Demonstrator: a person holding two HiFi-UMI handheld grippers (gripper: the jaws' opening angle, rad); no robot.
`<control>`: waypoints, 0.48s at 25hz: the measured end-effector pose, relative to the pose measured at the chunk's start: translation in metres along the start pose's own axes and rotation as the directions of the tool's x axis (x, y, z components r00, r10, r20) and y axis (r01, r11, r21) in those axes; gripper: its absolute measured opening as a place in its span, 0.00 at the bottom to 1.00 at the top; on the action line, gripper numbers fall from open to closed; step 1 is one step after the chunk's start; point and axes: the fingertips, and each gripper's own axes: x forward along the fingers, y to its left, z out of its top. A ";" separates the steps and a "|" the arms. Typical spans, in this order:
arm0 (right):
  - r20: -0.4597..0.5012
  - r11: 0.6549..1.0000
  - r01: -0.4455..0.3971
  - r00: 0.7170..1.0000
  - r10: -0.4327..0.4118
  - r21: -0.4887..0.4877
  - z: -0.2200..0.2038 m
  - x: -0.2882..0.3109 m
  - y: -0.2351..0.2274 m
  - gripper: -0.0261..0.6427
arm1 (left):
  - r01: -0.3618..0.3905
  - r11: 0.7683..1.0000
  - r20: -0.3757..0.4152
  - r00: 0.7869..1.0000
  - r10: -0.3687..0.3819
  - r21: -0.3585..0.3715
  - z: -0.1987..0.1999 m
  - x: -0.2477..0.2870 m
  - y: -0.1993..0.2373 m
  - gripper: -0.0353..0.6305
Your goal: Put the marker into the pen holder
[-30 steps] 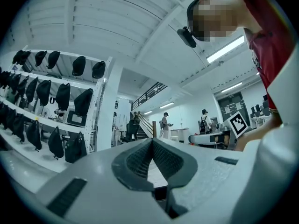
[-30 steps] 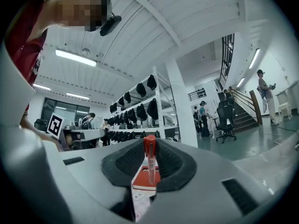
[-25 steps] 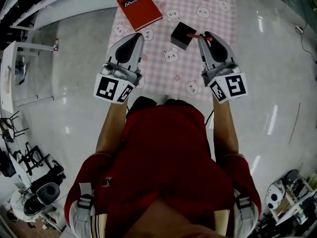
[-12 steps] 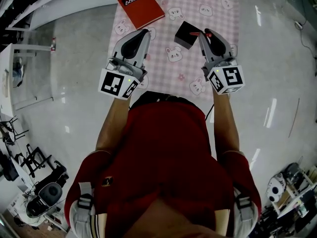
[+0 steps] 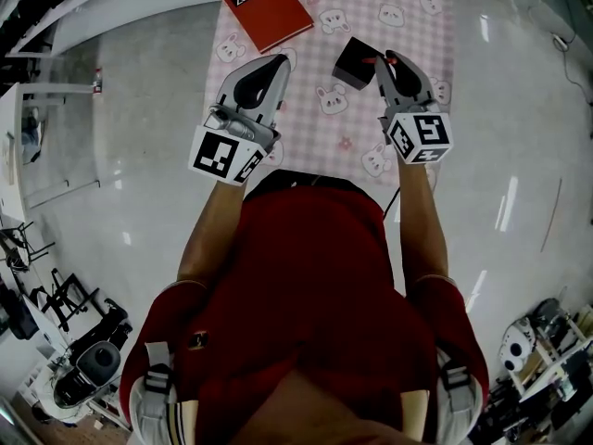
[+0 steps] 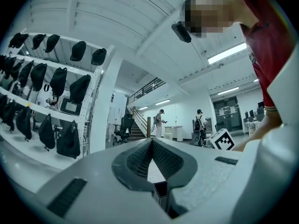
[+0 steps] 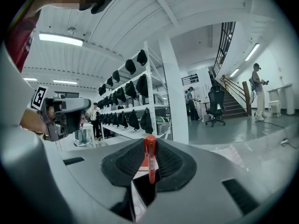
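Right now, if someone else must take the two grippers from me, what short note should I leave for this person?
Left gripper: shut, empty, hovering over the pink cloth, left of the pen holder.
Right gripper: shut on the red marker, held upright at the holder's right side.
Things: the black pen holder stands on the cloth; a red book lies at the cloth's far left corner.
Done: marker picked up and brought to the holder.
To do: lower the marker into the holder's opening, open the jaws, withdraw. Whether its tip is already inside, I cannot tell.
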 end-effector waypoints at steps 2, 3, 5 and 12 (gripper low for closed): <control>-0.013 1.000 0.010 1.000 -0.010 0.002 -0.009 0.005 -0.003 0.14 | 0.001 1.000 -0.007 1.000 -0.001 0.000 -0.002 0.000 0.002 0.06; -0.019 1.000 0.014 1.000 -0.014 0.003 -0.013 0.007 -0.005 0.14 | 0.002 1.000 -0.011 1.000 -0.002 0.001 -0.003 0.000 0.003 0.06; -0.032 1.000 0.020 0.999 -0.020 0.003 -0.021 0.011 -0.009 0.14 | 0.002 1.000 -0.017 1.000 -0.002 0.003 -0.005 0.000 0.005 0.06; -0.086 0.999 0.037 0.996 -0.035 0.018 -0.052 0.025 -0.026 0.14 | -0.002 1.000 -0.042 0.999 0.002 0.004 -0.013 0.004 0.009 0.06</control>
